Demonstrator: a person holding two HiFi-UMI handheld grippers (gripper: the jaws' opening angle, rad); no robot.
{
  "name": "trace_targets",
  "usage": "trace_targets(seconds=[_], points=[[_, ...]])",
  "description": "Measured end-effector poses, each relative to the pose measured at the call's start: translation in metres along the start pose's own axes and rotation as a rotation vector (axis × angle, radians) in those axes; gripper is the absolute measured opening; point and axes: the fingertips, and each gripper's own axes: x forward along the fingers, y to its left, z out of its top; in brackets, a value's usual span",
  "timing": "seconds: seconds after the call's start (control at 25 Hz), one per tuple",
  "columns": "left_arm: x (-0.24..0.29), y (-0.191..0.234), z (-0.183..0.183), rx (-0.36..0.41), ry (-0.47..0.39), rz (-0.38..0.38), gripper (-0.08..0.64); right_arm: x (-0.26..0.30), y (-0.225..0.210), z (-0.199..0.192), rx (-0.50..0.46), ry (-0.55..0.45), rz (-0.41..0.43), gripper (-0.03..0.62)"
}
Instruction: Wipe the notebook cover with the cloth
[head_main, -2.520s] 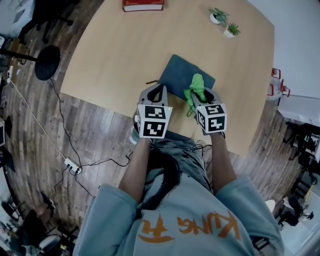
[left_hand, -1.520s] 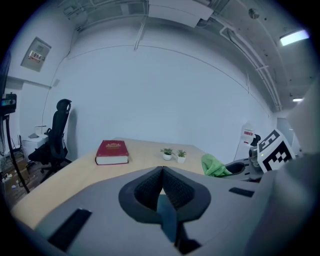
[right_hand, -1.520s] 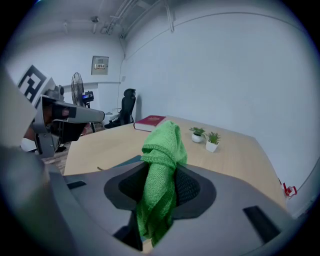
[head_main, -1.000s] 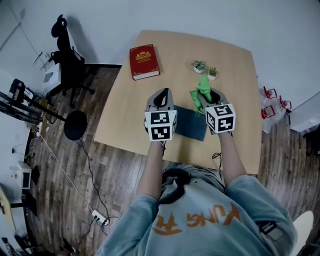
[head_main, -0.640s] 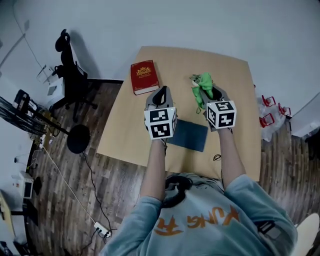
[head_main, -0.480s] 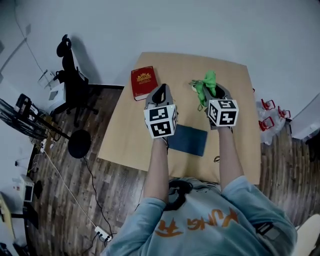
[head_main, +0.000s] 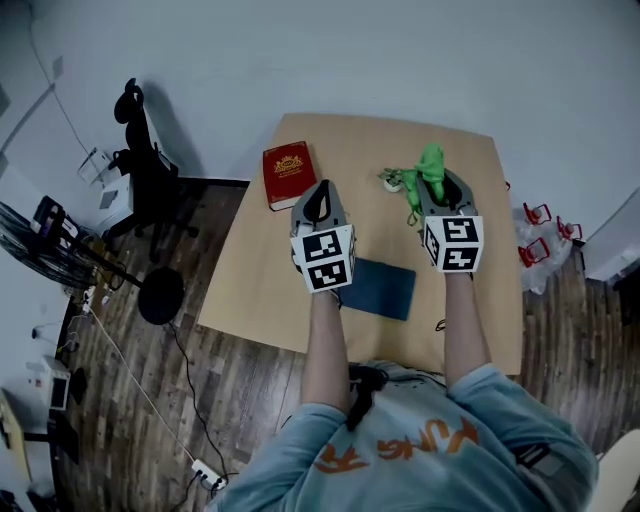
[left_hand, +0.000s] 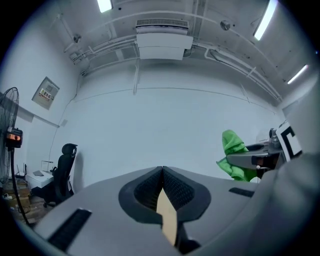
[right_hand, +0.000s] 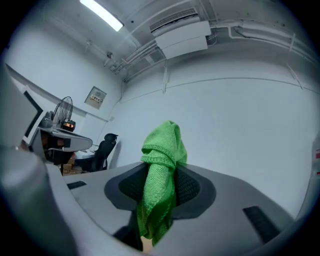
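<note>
The dark blue notebook (head_main: 378, 288) lies flat near the front edge of the wooden table (head_main: 260, 260), between the two forearms. My right gripper (head_main: 433, 180) is raised high above the table and shut on the green cloth (head_main: 429, 172), which bunches up between the jaws (right_hand: 160, 180) and hangs down a little. In the left gripper view the cloth (left_hand: 235, 160) shows at the right. My left gripper (head_main: 319, 200) is also lifted, level with the right one, shut with nothing in it (left_hand: 162, 192). Both gripper views point at the white wall, not the table.
A red book (head_main: 288, 172) lies at the table's far left. Small potted plants (head_main: 393, 179) stand at the far side, partly behind the cloth. A black office chair (head_main: 140, 160) and a round black base (head_main: 160, 295) are on the wood floor to the left.
Both grippers rose from just above the notebook to well above the table, the right one carrying the cloth. The head camera pulled back, so the notebook now lies uncovered below.
</note>
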Motion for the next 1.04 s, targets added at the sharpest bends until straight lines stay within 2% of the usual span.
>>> trace_targets(seconds=[0.36, 1.04], points=[[0.008, -0.023, 0.005, 0.032, -0.027, -0.052, 0.017, 0.001, 0.009, -0.014, -0.014, 0.036, 0.026, 0.129], [0.028, -0.032, -0.013, 0.024, -0.005, -0.062, 0.016, 0.008, -0.013, -0.022, -0.01, 0.044, 0.001, 0.129]])
